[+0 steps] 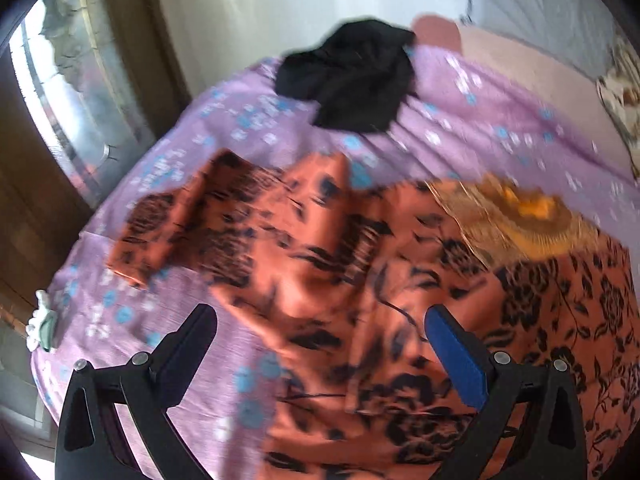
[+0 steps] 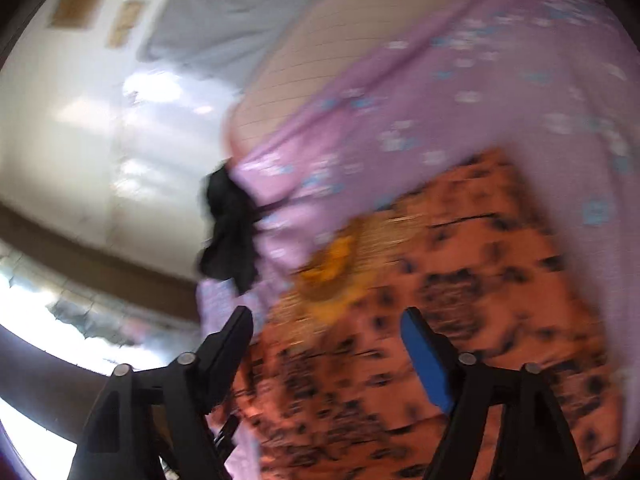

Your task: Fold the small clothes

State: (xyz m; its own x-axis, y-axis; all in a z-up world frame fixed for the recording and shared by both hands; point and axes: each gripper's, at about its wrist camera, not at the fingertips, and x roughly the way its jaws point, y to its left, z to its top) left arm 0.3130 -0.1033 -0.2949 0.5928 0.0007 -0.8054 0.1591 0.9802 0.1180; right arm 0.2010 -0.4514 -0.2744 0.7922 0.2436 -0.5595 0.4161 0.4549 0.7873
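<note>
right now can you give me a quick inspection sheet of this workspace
surface: bed under a purple floral sheet, rumpled
job's things: orange black-patterned garment spread out, gold embroidered neckline; crumpled black garment near the far edge
clutter: small white-green object at the sheet's edge, too blurred to name
grippers: left gripper open above the orange garment; right gripper open, nothing between its fingers
cables: nothing seen
surroundings: white wall, grey pillow, window
</note>
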